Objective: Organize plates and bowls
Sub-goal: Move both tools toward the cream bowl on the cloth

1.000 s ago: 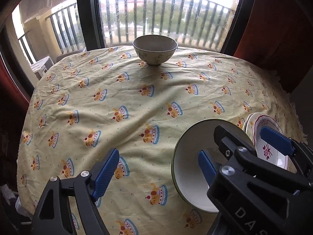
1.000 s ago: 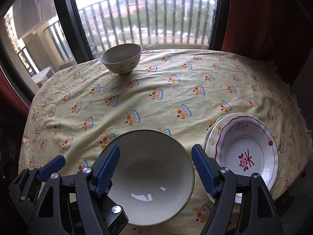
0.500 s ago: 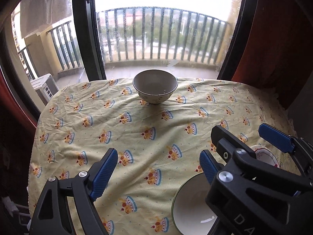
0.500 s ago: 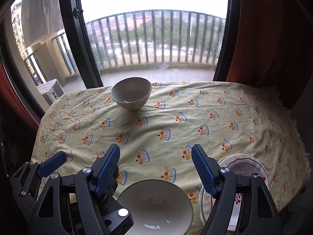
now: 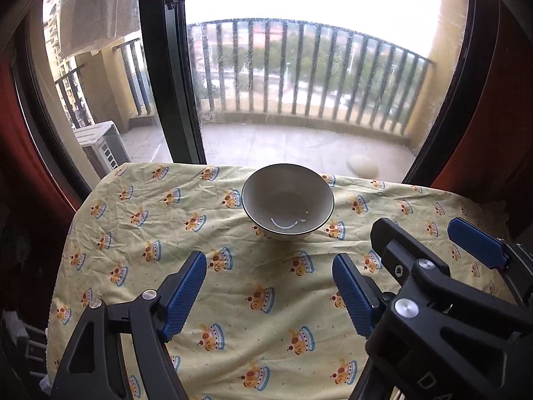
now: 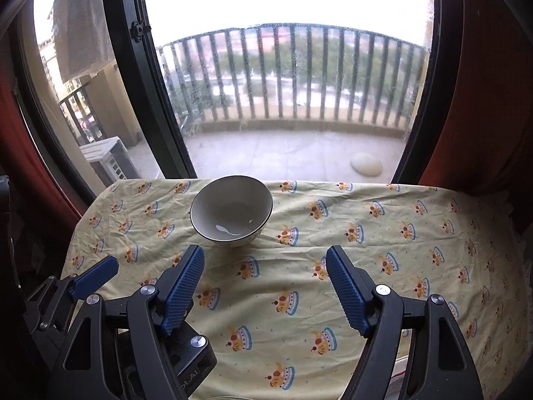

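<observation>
A pale bowl with a dark rim (image 5: 288,201) (image 6: 231,210) stands upright and empty near the far edge of the table, ahead of both grippers. My left gripper (image 5: 268,286) hovers over the yellow patterned tablecloth (image 5: 140,233) short of the bowl. Its jaws are closing with nothing between them. My right gripper (image 6: 265,283) stands open and empty just to its right, and shows in the left wrist view as well (image 5: 433,243). One blue finger (image 6: 96,276) of the left gripper shows at the left of the right wrist view.
A white sliver of a plate's rim (image 6: 399,365) peeks out at the bottom right behind the right gripper. A dark window frame (image 5: 166,76) and glass rise just beyond the table's far edge. Red curtains (image 6: 483,100) hang at both sides.
Both grippers have moved forward and up over the table. The near green-rimmed bowl and the stacked plates slid out of view below. The far bowl now looks nearer and lower.
</observation>
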